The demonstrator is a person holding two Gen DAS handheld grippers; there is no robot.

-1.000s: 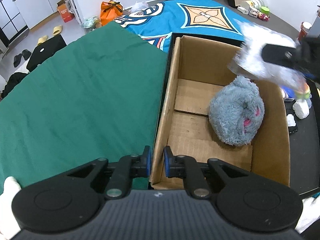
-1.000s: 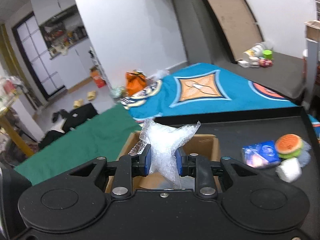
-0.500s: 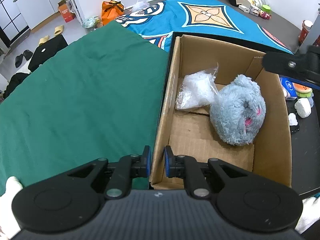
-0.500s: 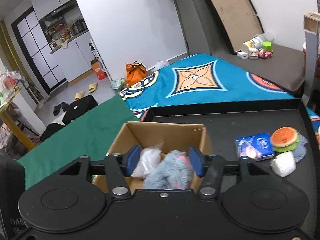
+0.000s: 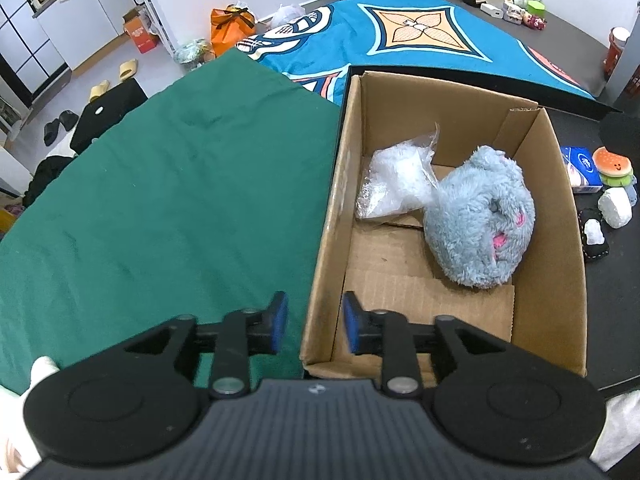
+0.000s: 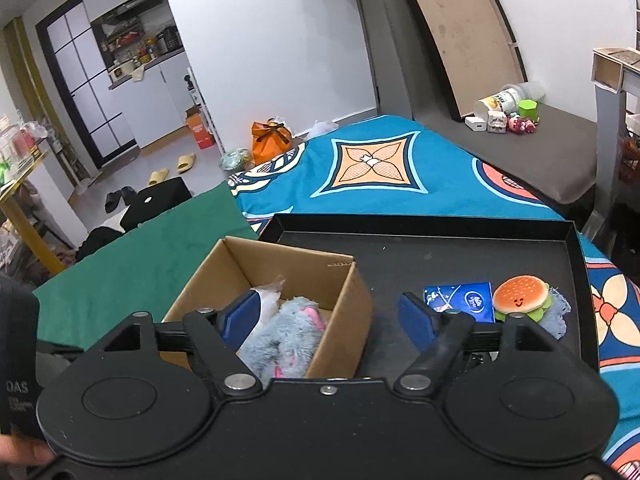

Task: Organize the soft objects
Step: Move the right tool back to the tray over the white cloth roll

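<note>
Right tongs (image 6: 328,320) gape wide, empty; burger toy (image 6: 520,294) lies just ahead to their right, nearer them. Left tongs (image 5: 314,322), released, straddle the box (image 5: 332,216) wall.

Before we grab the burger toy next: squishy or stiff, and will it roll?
Burger looks like soft foam, so it probably compresses between the pads. Likely light for its size. Its flat, stacked shape rests partly on a blue cloth, so it seems unlikely to roll, though the cloth could drag along.

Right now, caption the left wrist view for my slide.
Left gripper open astride the cardboard box wall; grey plush and plastic bag inside.
</note>
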